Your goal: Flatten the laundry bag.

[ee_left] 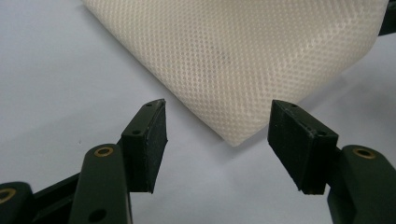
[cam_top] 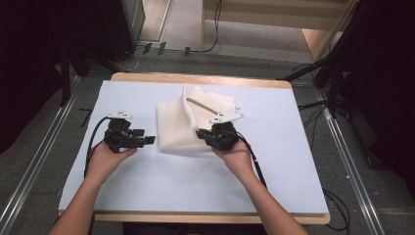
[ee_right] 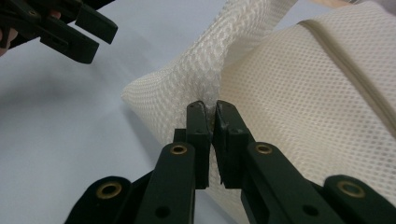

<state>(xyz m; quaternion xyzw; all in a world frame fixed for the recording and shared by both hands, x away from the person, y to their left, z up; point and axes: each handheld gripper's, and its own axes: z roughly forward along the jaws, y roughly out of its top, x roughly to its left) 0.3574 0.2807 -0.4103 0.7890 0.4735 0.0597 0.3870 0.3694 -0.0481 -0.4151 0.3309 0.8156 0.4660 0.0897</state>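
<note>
Right gripper view: right claw (ee_right: 212, 109) pinches mesh bag (ee_right: 299, 107).

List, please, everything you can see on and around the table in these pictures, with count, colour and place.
mesh bag: one, cream white, folded on the middle of the sheet, one edge lifted.
zip strip: one, beige, runs across the bag's upper layer.
sheet: one, pale blue, covers most of the tabletop.
table: one, light wood, its rim shows at the far and near edges.
floor cables: several, black, on the grey floor beyond the table.
floor rails: two, metal, one on each side of the table.
left gripper: one, black, jaws open, facing a corner of the bag without touching it.
right gripper: one, black, jaws pinched on the bag's lifted edge.
forearms: two, bare, coming in from the bottom.
</note>
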